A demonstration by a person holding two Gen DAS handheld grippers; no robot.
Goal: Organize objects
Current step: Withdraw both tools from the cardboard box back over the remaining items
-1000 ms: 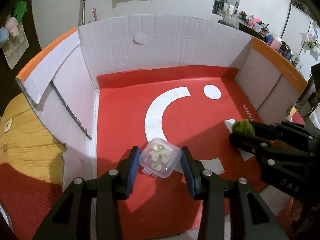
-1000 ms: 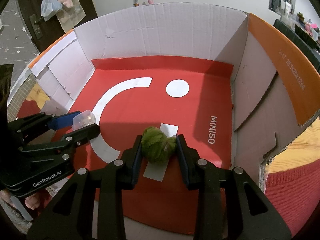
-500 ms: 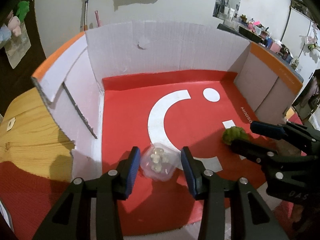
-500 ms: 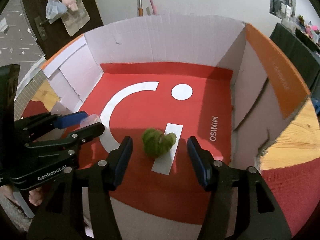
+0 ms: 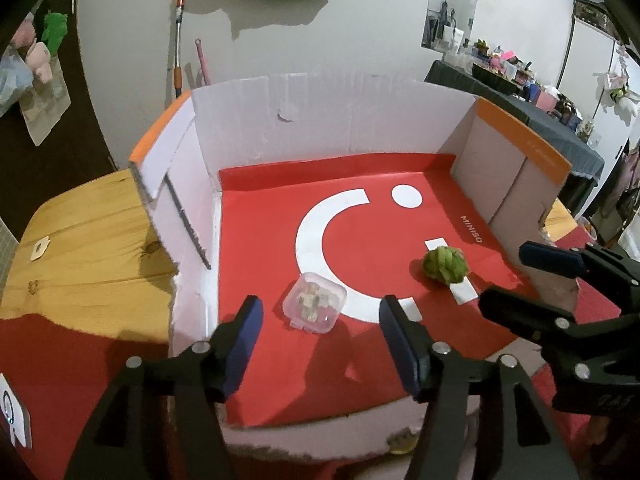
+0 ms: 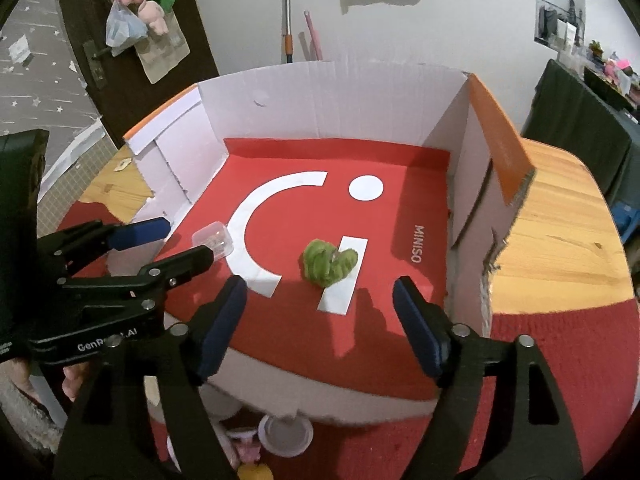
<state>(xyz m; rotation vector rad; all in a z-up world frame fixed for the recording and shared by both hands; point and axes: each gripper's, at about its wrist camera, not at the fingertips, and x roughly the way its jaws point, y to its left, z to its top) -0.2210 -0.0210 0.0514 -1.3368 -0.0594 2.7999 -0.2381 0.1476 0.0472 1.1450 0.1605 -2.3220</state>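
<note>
A small clear plastic case (image 5: 317, 306) with pale beads inside lies on the red floor of the cardboard box (image 5: 320, 120), near its front left. It also shows in the right wrist view (image 6: 214, 239). A fuzzy green ball (image 5: 446, 265) lies on the red floor at the front right; it also shows in the right wrist view (image 6: 329, 263). My left gripper (image 5: 320, 316) is open and empty, drawn back just short of the case. My right gripper (image 6: 320, 296) is open and empty, drawn back short of the ball.
The box has white walls and orange side flaps (image 6: 500, 140) and sits on a wooden table (image 5: 88, 240) with a red cloth (image 6: 560, 340). A white bowl (image 6: 289, 436) and small items lie before the box front. A dark door (image 6: 100, 40) stands at the back left.
Both grippers opened and let go: the case and the green ball now lie on the box floor. Both grippers have pulled back and up, away from the box.
</note>
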